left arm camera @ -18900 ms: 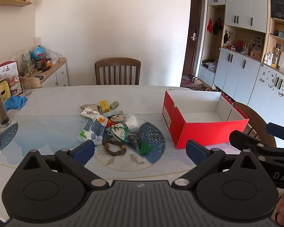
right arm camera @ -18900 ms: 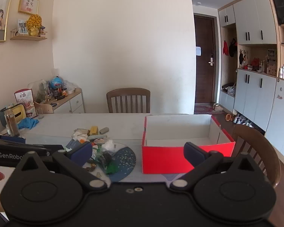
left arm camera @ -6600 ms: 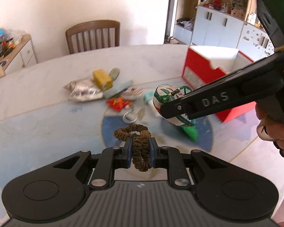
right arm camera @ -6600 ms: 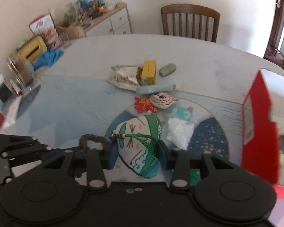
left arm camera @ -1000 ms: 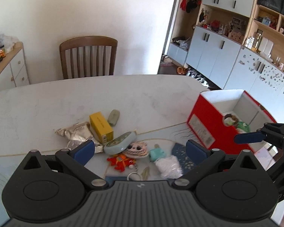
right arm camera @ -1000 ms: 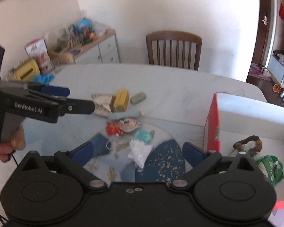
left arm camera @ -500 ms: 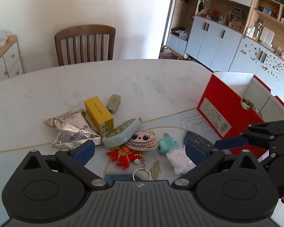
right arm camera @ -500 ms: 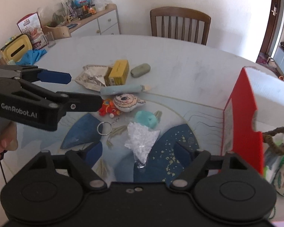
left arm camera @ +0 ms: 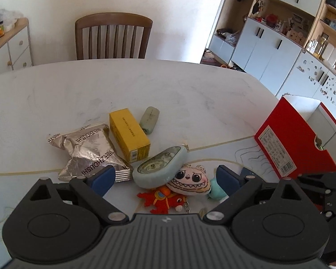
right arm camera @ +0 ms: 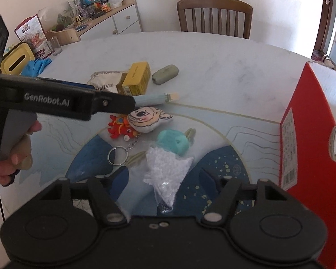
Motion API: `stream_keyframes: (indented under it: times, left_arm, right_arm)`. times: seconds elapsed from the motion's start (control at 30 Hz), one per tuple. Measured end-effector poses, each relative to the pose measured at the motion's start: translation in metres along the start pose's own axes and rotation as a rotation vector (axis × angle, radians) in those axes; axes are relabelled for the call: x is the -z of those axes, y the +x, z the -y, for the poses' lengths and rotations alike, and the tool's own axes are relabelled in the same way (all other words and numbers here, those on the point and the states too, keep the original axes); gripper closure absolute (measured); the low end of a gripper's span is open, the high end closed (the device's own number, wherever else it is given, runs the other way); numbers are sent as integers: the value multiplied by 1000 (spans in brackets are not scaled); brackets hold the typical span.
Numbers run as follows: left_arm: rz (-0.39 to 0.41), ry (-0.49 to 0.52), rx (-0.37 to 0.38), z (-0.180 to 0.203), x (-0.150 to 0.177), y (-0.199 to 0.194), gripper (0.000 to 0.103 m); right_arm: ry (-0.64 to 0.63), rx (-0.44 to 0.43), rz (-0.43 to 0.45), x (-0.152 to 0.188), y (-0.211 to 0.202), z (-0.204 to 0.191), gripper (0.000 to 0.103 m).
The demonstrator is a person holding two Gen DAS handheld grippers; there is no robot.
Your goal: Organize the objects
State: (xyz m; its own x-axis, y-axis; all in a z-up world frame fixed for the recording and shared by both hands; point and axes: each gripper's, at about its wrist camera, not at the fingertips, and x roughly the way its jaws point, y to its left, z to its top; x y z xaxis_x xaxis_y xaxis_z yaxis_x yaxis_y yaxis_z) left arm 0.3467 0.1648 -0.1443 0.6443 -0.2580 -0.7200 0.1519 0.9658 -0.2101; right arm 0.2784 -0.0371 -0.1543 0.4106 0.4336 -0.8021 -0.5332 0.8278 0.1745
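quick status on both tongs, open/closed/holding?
Left tongs: open, closing slightly, nothing gripped; pale blue case and plush toys lie ahead.
Right tongs: open, closing around the clear bag of white beads, pads not yet pressing.

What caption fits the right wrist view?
Right gripper closing around a clear bag of white beads beside the red box.

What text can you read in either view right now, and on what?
"GenRobot.AI": side of the left gripper.
"BEIZHOUSHI", partly creased: silver snack bag.
Yellow box: small print and barcode, unreadable.
Red box: white label with barcode, too small to read.
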Motion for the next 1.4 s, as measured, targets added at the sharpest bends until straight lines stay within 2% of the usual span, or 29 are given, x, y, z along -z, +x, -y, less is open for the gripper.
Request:
stream_keyframes:
  times: [0.2, 0.33, 0.5, 0.8, 0.87, 1.1, 1.17, 1.4]
  left_arm:
    - [14, 55, 26, 21, 4, -5, 9]
    - [-18, 27, 74, 32, 10, -3, 11]
    - [-56, 19, 40, 38, 14, 14, 14]
    - [-43, -17, -3, 36, 12, 27, 16]
    - [-41, -10, -13, 38, 12, 29, 26]
    - [-32, 20, -43, 40, 9, 31, 43]
    - [-30, 31, -56, 40, 10, 30, 59]
    - [-32, 36, -47, 37, 11, 24, 61]
  right_arm:
    - [2, 0, -5, 0, 5, 2, 36]
    - [-5, 5, -6, 2, 8, 2, 38]
    - [0, 11, -8, 2, 12, 3, 39]
    - [7, 14, 3, -1, 15, 3, 41]
    - [8, 18, 4, -1, 16, 3, 44]
    - [8, 19, 9, 0, 17, 2, 55]
    - [10, 18, 10, 0, 16, 3, 60]
    - [23, 36, 14, 5, 12, 4, 81]
